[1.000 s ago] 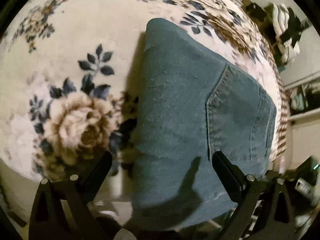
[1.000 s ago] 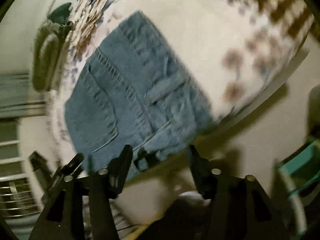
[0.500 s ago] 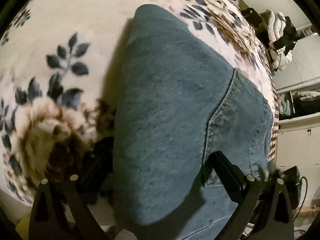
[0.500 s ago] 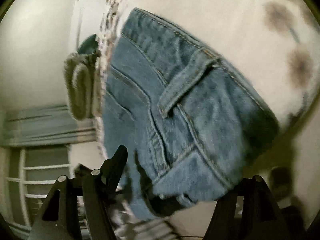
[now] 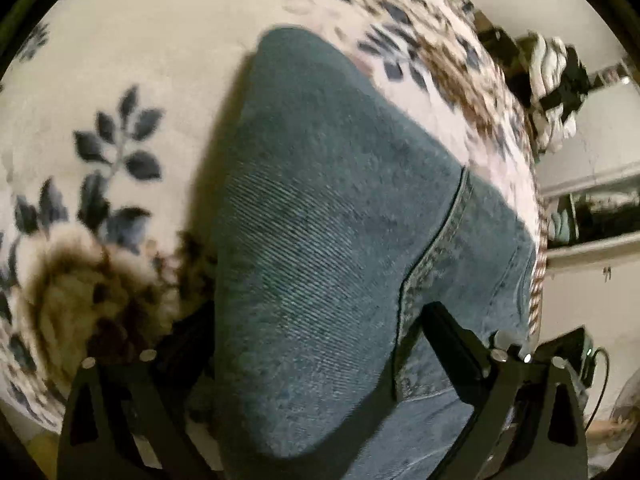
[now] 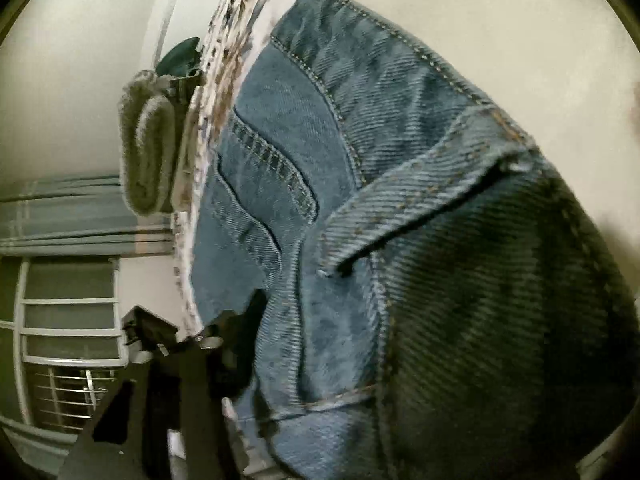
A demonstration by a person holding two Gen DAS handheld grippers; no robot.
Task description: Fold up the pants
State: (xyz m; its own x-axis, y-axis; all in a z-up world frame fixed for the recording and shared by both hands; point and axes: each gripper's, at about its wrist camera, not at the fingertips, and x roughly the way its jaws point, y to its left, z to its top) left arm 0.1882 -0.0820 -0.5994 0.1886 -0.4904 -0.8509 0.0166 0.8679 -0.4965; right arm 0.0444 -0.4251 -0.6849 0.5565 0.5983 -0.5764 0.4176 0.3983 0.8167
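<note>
Folded blue jeans (image 5: 328, 240) lie on a floral blanket (image 5: 120, 80) at the bed's edge. In the left wrist view my left gripper (image 5: 316, 328) is open, its two fingers astride the near folded end of the jeans, back pocket seam (image 5: 436, 240) to the right. In the right wrist view the jeans' waistband and belt loop (image 6: 420, 208) fill the frame. My right gripper (image 6: 400, 360) is close against the waistband end; only its left finger (image 6: 240, 332) shows, the other is hidden behind denim.
The blanket covers the bed, its edge running along the jeans (image 6: 208, 120). A rolled towel or bundle (image 6: 148, 148) sits beyond the bed. Shelves and cabinets (image 5: 592, 220) stand at the right. A white rack (image 6: 60, 340) stands by the wall.
Both grippers have moved in onto the jeans. The denim now fills more of each view, and the right gripper's right finger has passed out of sight behind the cloth.
</note>
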